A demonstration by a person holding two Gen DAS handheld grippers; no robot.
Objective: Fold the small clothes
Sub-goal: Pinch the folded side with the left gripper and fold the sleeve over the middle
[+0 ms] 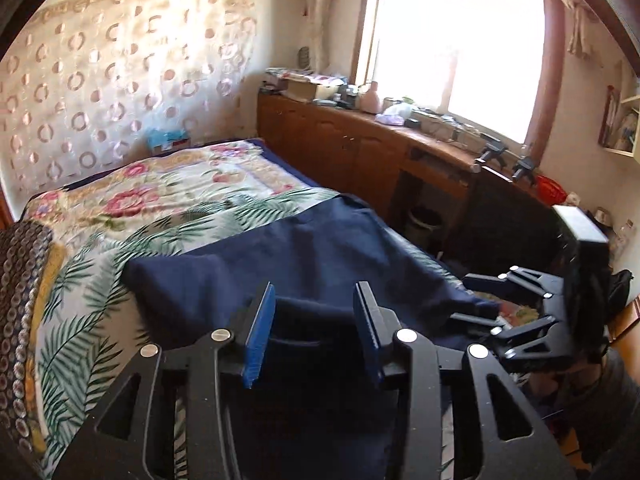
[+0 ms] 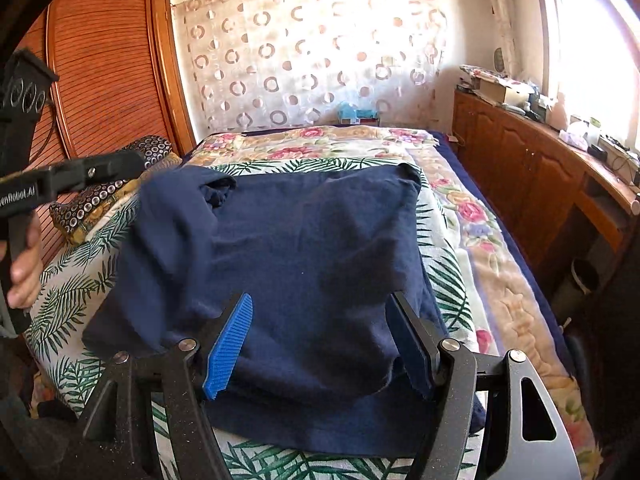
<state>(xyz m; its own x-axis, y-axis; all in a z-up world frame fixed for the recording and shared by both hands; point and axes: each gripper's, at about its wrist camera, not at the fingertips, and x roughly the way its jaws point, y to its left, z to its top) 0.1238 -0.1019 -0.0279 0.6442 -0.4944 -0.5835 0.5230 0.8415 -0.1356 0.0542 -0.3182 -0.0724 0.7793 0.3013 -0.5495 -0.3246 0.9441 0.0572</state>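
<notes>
Currently the bed, under a leaf-print cover, carries the navy garment, spread flat with one sleeve flopped over at its far-left corner. Right gripper sits wide, garment's near edge between its pads, unpinched. Left gripper half-open over same cloth, nothing held.

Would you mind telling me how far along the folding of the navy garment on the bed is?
Looks done: the navy garment lies on the leaf-print sheet, its left part turned over onto the body. In hand: nothing; the left hand-held gripper and right hand-held gripper both stand open over the cloth, gripping nothing. Left: the bundle is still wide and rumpled, so further folds and smoothing probably remain.
</notes>
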